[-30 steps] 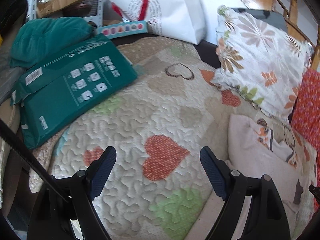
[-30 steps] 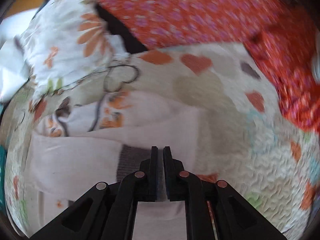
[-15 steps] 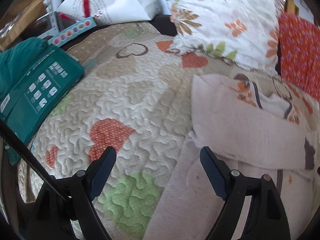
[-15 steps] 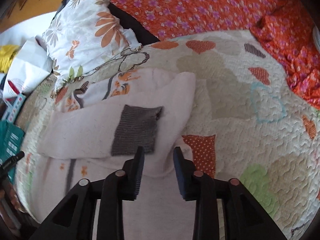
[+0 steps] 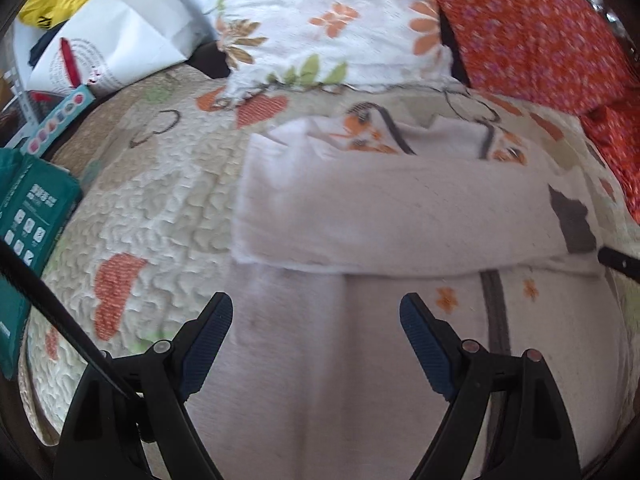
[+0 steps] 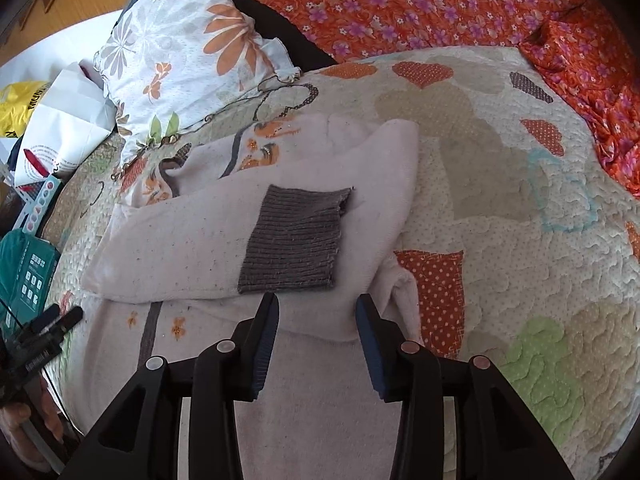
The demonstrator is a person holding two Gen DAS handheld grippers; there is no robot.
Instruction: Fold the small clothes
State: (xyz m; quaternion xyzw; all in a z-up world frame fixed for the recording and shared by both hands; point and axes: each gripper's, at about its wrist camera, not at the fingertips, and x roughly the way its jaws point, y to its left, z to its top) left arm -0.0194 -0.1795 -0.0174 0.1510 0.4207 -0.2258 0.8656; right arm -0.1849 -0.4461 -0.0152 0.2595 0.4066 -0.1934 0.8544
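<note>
Since the frames a second earlier, the right gripper (image 6: 316, 316) had let go and spread its jaws apart, having been pinched together low over the cloth, while the left gripper (image 5: 316, 316) had swung from bare quilt to hang over the garment with its jaws wide apart, as before. The small white sweater (image 6: 224, 240) lay flat on the quilted bed cover (image 6: 520, 240), one sleeve folded across the body so that its grey ribbed cuff (image 6: 296, 240) rested just ahead of the right gripper. The printed collar end pointed toward the floral pillow (image 6: 180, 48), and the orange flowered blanket (image 6: 440, 0) lay beyond. Neither gripper held anything. The fold looked partly done, probably with the lower body still to bring up. The risk from here, as I judged it, was that the loose sleeve would slide off when the hem was lifted, since nothing pinned it; a shallow pinch might also catch only the top layer and drag the sweater crooked across the soft, giving quilt.
</note>
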